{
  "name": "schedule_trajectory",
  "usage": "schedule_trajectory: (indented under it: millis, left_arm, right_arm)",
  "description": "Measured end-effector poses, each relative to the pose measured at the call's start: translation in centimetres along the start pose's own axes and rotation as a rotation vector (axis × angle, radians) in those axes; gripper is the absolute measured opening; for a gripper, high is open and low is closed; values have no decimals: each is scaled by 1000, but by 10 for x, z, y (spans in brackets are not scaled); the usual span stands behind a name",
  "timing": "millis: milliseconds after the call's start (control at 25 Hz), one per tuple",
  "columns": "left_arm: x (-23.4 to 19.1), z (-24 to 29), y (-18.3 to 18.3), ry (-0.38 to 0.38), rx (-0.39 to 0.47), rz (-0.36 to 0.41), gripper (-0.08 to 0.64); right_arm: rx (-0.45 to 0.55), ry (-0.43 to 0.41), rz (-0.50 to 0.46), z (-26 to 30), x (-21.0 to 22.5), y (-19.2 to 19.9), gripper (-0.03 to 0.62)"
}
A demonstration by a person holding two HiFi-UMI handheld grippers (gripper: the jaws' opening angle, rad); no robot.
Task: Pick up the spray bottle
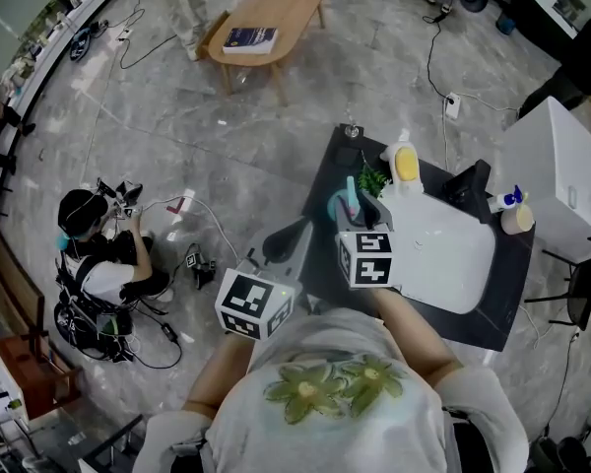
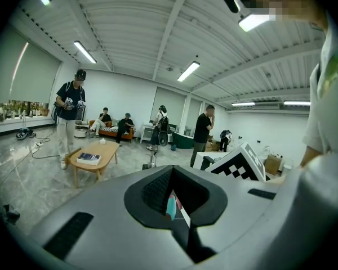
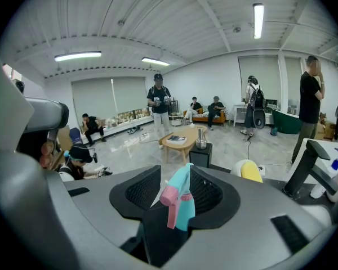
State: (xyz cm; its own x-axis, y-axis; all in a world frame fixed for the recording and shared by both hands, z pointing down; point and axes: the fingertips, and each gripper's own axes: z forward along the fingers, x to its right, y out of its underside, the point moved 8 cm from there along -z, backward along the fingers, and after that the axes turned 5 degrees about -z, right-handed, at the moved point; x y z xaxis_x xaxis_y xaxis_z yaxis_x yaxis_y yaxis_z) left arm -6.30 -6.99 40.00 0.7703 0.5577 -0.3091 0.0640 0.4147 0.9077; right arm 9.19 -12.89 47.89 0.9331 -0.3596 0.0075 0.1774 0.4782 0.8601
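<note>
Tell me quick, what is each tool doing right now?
Left tool: closed, holding nothing.
Right tool: closed on the spray bottle.

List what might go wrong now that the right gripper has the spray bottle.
1. The right gripper is closed on the spray bottle close to its pink trigger, so the bottle may slip, or the trigger may get pressed.
2. In the head view, a yellow-topped bottle and a green plant stand close by. A careless swing might knock them.
</note>
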Motion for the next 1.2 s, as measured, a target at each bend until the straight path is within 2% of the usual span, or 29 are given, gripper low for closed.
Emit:
schedule_trajectory:
  millis: [840,1200]
  left_arm:
    - [-2,7,-3,-6,-2,8,9]
    - [0,5,-2,-7,-3,12,9]
  right_arm:
    - [-84,-12,-4,21,6,18,138]
    - [-79,-6,-44,20,8,16,127]
